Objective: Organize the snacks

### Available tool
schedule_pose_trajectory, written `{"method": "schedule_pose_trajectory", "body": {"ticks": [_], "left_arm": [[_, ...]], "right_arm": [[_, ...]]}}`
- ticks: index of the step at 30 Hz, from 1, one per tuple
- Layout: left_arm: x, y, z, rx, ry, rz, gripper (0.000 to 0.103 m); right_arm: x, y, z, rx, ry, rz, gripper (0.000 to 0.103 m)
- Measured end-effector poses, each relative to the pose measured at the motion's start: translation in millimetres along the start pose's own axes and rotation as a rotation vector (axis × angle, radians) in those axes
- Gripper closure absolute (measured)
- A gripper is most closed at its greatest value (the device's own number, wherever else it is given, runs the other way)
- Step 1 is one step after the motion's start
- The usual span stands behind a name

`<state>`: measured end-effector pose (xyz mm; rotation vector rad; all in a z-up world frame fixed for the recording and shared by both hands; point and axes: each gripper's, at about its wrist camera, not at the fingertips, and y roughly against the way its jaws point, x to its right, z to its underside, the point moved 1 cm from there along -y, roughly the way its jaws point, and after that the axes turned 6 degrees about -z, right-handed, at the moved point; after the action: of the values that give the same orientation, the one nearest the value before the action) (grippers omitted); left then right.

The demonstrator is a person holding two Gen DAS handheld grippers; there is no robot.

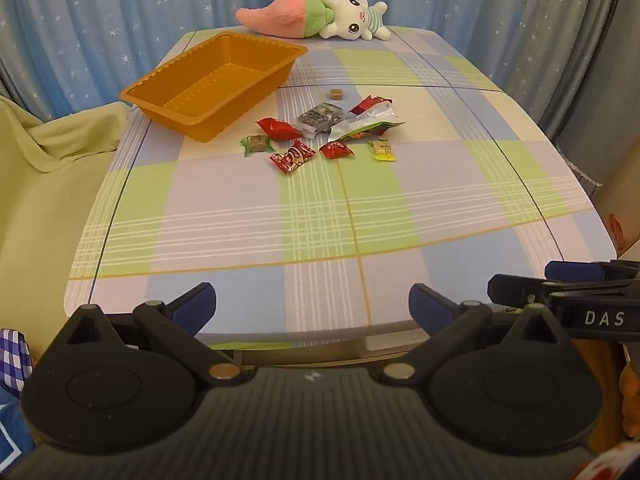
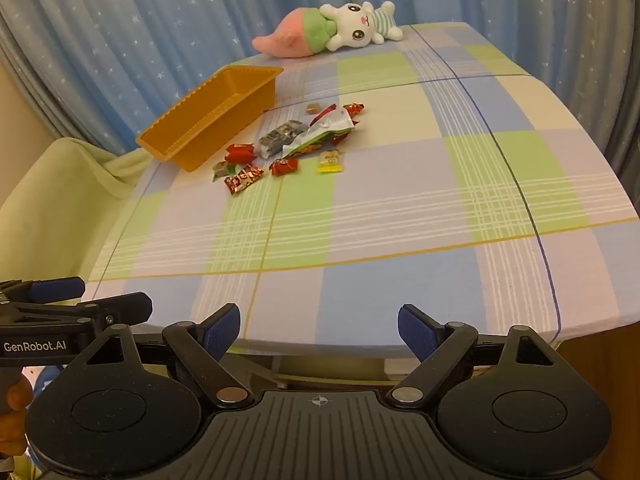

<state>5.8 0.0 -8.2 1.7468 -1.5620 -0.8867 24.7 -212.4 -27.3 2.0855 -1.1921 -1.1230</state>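
Observation:
Several wrapped snacks lie loose mid-table: red candies (image 1: pixel 279 128) (image 2: pixel 239 152), a dark packet (image 1: pixel 320 116) (image 2: pixel 280 137), a white and green bag (image 1: pixel 362 125) (image 2: pixel 320 132), a yellow candy (image 1: pixel 383 150) (image 2: pixel 330 161) and a small brown cube (image 1: pixel 336 94) (image 2: pixel 313 108). An empty orange tray (image 1: pixel 212 84) (image 2: pixel 212 120) stands to their left. My left gripper (image 1: pixel 312 304) is open and empty at the table's near edge. My right gripper (image 2: pixel 319 330) is open and empty there too, to the right of the left one.
A pink and white plush toy (image 1: pixel 316 16) (image 2: pixel 332 30) lies at the table's far edge. The checked tablecloth (image 1: pixel 320 220) covers the table. A pale green covered seat (image 1: pixel 44 168) stands on the left. Blue starred curtains (image 1: pixel 120 8) hang behind.

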Motion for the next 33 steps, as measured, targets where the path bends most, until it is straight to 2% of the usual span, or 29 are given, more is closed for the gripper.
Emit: {"method": "schedule_pose_trajectory", "body": {"ticks": [33], "left_arm": [[4.8, 0.6, 1.1, 0.001, -0.001, 0.006, 0.0]], "right_arm": [[2.1, 2.0, 0.4, 0.001, 0.003, 0.001, 0.017]]}}
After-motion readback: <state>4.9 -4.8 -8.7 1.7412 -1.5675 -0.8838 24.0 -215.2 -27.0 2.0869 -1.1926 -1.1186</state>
